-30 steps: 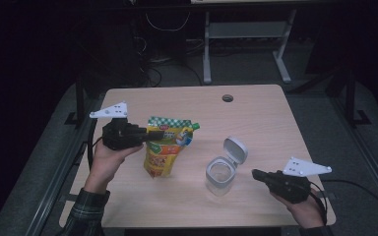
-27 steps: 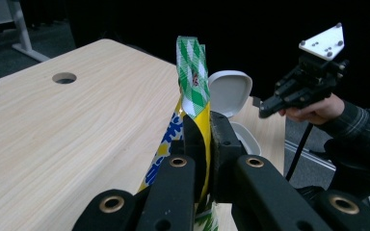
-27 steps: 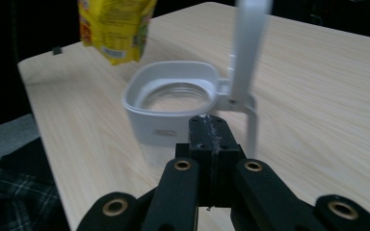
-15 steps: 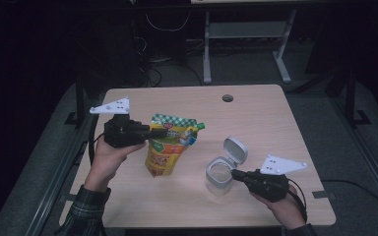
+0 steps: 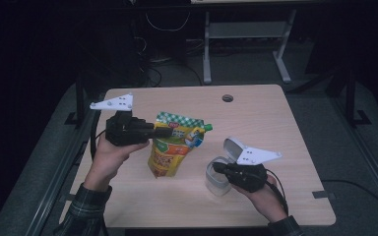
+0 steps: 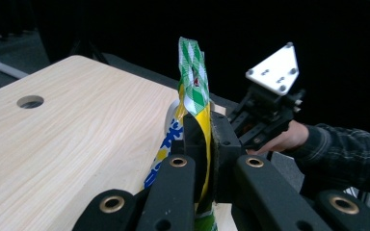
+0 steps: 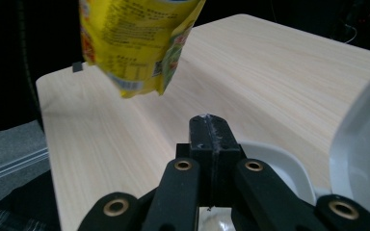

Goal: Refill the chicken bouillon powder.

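Pouch [image 5: 173, 145] hangs beside open container [image 5: 217, 177].

Right tool [image 5: 220, 167] now at container [image 5: 216, 178].

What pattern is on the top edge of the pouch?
Green-and-white check on the pouch, clearest in the left gripper view.

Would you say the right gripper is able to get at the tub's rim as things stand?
Probably yes: the right gripper is shut, empty and already at the tub, whose lid stands open. The pouch hangs in the left gripper, off to one side.
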Motion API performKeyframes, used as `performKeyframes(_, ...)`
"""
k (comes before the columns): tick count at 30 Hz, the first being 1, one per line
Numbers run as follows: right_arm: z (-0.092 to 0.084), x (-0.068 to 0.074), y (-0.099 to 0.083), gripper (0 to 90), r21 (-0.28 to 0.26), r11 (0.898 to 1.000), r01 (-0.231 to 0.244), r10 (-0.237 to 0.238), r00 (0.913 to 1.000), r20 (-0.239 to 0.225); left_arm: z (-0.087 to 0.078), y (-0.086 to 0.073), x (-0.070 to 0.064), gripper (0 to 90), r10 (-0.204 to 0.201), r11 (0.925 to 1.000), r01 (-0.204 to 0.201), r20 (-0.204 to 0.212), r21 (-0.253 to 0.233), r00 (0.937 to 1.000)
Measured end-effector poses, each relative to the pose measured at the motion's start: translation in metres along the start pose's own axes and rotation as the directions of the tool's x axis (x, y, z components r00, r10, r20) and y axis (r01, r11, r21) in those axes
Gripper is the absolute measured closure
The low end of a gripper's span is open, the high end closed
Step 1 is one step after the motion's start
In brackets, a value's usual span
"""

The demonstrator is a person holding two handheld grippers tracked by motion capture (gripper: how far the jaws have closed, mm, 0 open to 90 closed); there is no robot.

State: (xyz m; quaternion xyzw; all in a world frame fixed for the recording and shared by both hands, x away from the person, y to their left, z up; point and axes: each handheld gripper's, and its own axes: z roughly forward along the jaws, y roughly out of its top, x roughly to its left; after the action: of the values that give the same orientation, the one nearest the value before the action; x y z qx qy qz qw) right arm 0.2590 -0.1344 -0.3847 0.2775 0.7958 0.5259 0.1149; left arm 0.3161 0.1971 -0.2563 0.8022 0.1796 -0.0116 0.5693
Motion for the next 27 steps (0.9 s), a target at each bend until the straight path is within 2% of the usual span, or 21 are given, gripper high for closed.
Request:
performKeyframes(8,0.021,0.004,0.012,90.0,-0.001,1.0,0.006,-0.006,1.0,-0.001,0.0,0.012,-0.007,88.4,0.02,0.9998,-0.019,0.015,-0.006,0.9997)
performKeyframes(18,0.041,0.012,0.024,90.0,-0.008,1.0,0.022,-0.022,0.9997,0.006,0.005,0.025,-0.015,88.4,0.025,0.9996,-0.024,0.038,-0.013,0.999)
performKeyframes(27,0.052,0.02,0.026,90.0,-0.02,0.999,0.036,-0.036,0.9993,0.004,0.01,0.029,-0.02,88.4,0.029,0.9994,-0.028,0.056,-0.021,0.998)
